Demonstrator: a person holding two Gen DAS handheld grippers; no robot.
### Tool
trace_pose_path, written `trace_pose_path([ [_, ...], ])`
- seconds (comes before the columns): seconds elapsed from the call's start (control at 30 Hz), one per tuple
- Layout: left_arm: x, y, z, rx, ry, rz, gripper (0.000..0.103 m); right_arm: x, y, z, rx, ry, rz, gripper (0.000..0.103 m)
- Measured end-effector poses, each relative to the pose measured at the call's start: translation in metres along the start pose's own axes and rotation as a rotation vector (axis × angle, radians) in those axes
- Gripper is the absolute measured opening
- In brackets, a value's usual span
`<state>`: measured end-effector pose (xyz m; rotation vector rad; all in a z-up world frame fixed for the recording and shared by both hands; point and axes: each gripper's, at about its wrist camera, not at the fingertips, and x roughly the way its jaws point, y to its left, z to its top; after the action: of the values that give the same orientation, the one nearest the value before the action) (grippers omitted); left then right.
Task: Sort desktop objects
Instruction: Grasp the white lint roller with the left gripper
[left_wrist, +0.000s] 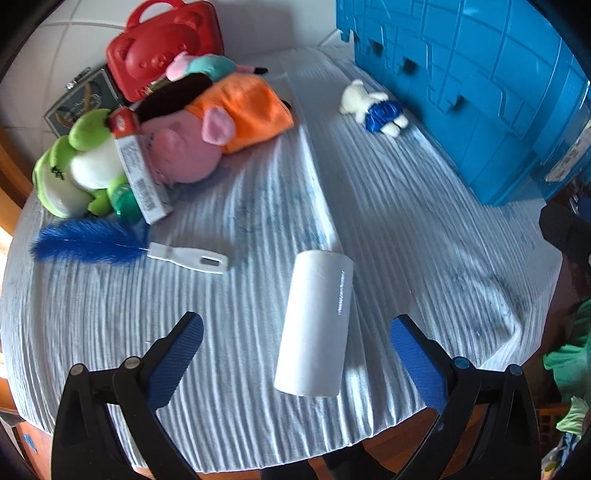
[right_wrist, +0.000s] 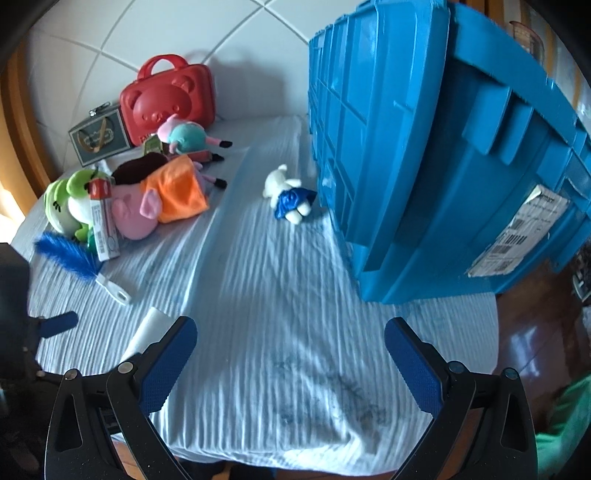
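Observation:
My left gripper (left_wrist: 297, 328) is open and empty, its jaws on either side of a white roll (left_wrist: 316, 325) lying on the cloth-covered table (left_wrist: 424, 258). My right gripper (right_wrist: 291, 330) is open and empty above bare cloth (right_wrist: 280, 295). A small white plush with blue trousers (left_wrist: 375, 107) (right_wrist: 288, 192) lies beside the big blue crate (left_wrist: 480, 88) (right_wrist: 443, 155). A blue feather brush with a white handle (left_wrist: 122, 249) (right_wrist: 79, 267) lies at the left. A pile of plush toys, pink pig (left_wrist: 184, 147) (right_wrist: 136, 212) and green frog (left_wrist: 81, 166) (right_wrist: 68, 206), sits at the far left.
A red bear-faced case (left_wrist: 166, 48) (right_wrist: 168, 99) and a small dark tin (left_wrist: 81, 103) (right_wrist: 99, 136) stand at the back left by the tiled wall. A white carton (left_wrist: 140, 177) (right_wrist: 103, 229) leans on the toys. The table edge runs near both grippers; the left gripper shows at the left edge of the right wrist view (right_wrist: 51, 325).

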<state>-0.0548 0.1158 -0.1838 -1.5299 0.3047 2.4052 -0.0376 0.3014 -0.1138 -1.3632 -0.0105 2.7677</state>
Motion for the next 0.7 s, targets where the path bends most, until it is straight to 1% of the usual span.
trace_pose_path([
  [0.2, 0.028, -0.007, -0.001, 0.009, 0.064, -0.006, 0.103, 0.011, -0.001, -0.006, 0.003, 0.028, 0.001, 0.103],
  [0.27, 0.035, -0.005, -0.002, -0.001, 0.08, -0.014, 0.099, 0.015, -0.002, -0.009, 0.005, 0.042, 0.004, 0.103],
  [0.33, 0.042, 0.0, -0.005, -0.018, 0.098, -0.023, 0.081, 0.021, -0.002, -0.012, 0.007, 0.06, 0.006, 0.103],
  [0.37, 0.045, 0.002, -0.006, -0.028, 0.11, -0.025, 0.077, 0.022, -0.002, -0.013, 0.007, 0.066, 0.005, 0.103],
  [0.43, 0.05, 0.008, -0.009, -0.046, 0.129, -0.056, 0.065, 0.027, 0.0, -0.015, 0.004, 0.08, 0.005, 0.103],
  [0.47, 0.051, 0.009, -0.01, -0.049, 0.131, -0.062, 0.061, 0.029, 0.001, -0.015, 0.002, 0.085, 0.005, 0.103],
  [0.53, 0.053, 0.011, -0.012, -0.045, 0.131, -0.061, 0.047, 0.034, 0.004, -0.015, -0.002, 0.097, 0.012, 0.103],
  [0.6, 0.05, 0.014, -0.015, -0.049, 0.118, -0.047, 0.047, 0.038, 0.007, -0.015, -0.006, 0.108, 0.017, 0.103],
  [0.7, 0.044, 0.03, -0.019, -0.082, 0.103, -0.038, 0.046, 0.044, 0.014, -0.014, -0.017, 0.12, 0.024, 0.103],
])
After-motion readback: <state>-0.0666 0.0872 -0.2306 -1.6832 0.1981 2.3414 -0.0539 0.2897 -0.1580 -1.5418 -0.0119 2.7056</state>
